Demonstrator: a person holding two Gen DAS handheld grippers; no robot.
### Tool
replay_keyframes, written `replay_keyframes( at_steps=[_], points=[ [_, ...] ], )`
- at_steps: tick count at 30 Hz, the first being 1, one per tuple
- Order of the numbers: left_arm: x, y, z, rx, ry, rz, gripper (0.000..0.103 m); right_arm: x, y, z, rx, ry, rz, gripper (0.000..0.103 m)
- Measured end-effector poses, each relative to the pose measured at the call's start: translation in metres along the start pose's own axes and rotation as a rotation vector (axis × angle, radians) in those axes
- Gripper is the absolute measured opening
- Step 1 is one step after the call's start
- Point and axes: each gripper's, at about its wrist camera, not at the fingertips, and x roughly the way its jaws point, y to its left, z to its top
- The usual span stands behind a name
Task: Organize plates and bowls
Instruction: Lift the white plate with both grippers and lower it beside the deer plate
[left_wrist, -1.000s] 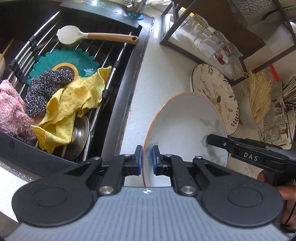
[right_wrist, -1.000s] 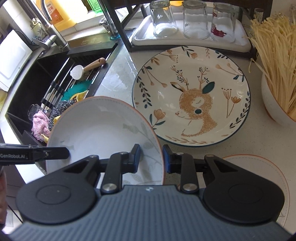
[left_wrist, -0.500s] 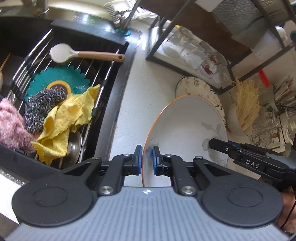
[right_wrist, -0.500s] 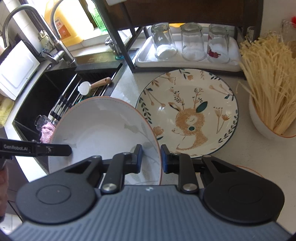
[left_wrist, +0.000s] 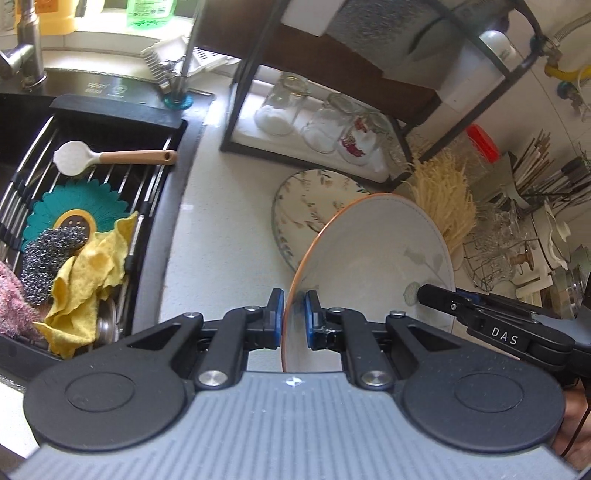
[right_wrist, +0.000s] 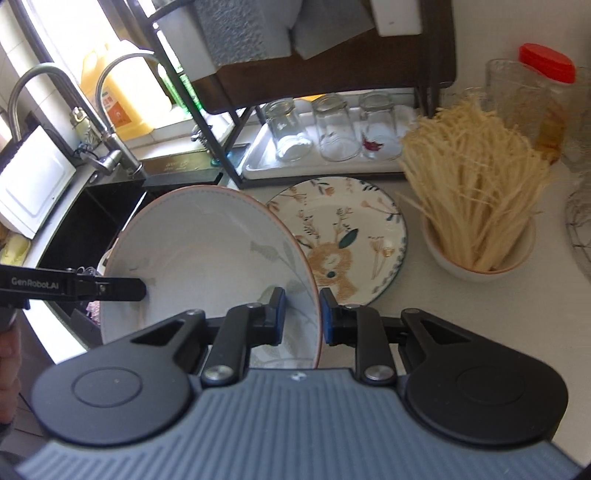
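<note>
Lifting: you now hold the white orange-rimmed ceramic bowl (right_wrist: 207, 258) higher above the counter's sink-side edge than a second ago.
Grip: left gripper (left_wrist: 293, 319) and right gripper (right_wrist: 301, 317) each pinch its rim.
Meaning: likely clear to stack on the deer-patterned round plate (right_wrist: 354, 236).

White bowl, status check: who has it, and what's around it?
Left gripper and right gripper both clamped on white bowl, opposite rims. Bowl tilted above the counter. Deer plate lies flat just beyond; noodle bowl to its right.

Home kitchen: sink (left_wrist: 110, 122), faucet (right_wrist: 110, 147), drying glasses (right_wrist: 332, 129).
</note>
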Motion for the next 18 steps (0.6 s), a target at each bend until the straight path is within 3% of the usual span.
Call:
replay_keyframes(
  at_steps=[8, 18],
  points=[
    [0.018, -0.044, -0.009, 0.068, 0.011, -0.016, 0.014, -0.025, -0.033, -0.011, 0.019, -0.039, -0.045, 0.023],
    [0.055, -0.077, -0.04, 0.053, 0.058, -0.038, 0.014, -0.039, -0.073, -0.032, 0.028, -0.041, -0.106, 0.023]
  ],
)
